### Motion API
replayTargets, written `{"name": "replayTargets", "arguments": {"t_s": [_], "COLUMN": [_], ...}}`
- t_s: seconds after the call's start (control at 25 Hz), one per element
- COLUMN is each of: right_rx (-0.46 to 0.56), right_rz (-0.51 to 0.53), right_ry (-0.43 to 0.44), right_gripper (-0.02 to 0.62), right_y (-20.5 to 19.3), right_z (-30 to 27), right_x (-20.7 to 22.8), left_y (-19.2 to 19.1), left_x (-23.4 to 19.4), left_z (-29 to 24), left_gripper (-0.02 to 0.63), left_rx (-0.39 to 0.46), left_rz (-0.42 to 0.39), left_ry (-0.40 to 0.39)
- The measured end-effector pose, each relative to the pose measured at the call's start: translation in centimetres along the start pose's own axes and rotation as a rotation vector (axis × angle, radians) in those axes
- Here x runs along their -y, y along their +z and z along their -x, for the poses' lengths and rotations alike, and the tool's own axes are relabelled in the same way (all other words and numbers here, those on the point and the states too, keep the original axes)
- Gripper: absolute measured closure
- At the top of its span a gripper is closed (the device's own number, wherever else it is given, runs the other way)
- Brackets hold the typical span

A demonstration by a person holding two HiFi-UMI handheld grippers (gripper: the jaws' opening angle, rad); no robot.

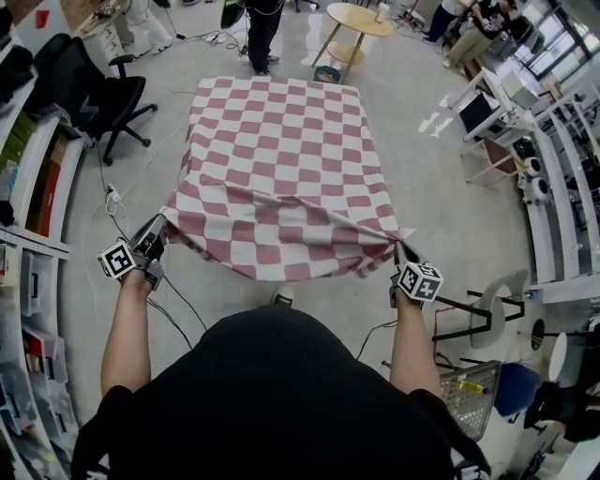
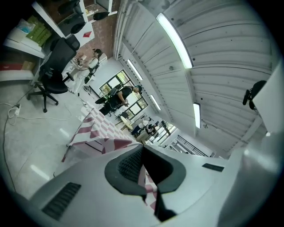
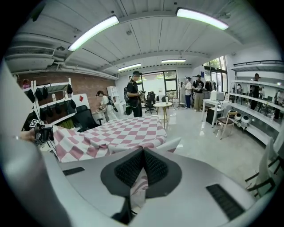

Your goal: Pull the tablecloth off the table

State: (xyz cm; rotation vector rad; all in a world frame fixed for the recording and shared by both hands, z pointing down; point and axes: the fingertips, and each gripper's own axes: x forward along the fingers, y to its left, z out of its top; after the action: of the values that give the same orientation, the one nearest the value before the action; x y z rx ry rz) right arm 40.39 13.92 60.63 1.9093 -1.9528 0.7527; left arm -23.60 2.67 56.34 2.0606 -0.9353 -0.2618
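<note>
Red-and-white checked fabric tablecloth point(image 1: 277, 159) gripped at both near corners: left gripper point(image 1: 157, 232) clenched on the left corner, right gripper point(image 1: 401, 248) clenched on the right. Near edge lifted and bunched between them, rest spread flat over the table point(image 2: 67, 150). Beyond, black office chair point(image 1: 112, 98), round wooden side table point(image 1: 360, 21), standing person point(image 1: 264, 28).

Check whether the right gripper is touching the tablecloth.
Touching. The right gripper view shows the right gripper shut, with the tablecloth pinched between its pads.
</note>
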Motion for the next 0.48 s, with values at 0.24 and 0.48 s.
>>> {"name": "replayTargets", "arguments": {"t_s": [0.24, 0.48], "right_rx": [0.082, 0.188], "right_rz": [0.008, 0.029], "right_ry": [-0.014, -0.030], "right_gripper": [0.568, 0.568], "right_y": [0.2, -1.8], "right_z": [8.4, 12.2], "right_x": [1.1, -6.7], "left_y": [-2.3, -0.2], "left_x": [7.3, 6.2], "left_z": [3.4, 9.9], "left_gripper": [0.586, 0.586], "left_rx": [0.017, 0.090], "left_rz": [-0.030, -0.011], "left_ry": [-0.076, -0.206]}}
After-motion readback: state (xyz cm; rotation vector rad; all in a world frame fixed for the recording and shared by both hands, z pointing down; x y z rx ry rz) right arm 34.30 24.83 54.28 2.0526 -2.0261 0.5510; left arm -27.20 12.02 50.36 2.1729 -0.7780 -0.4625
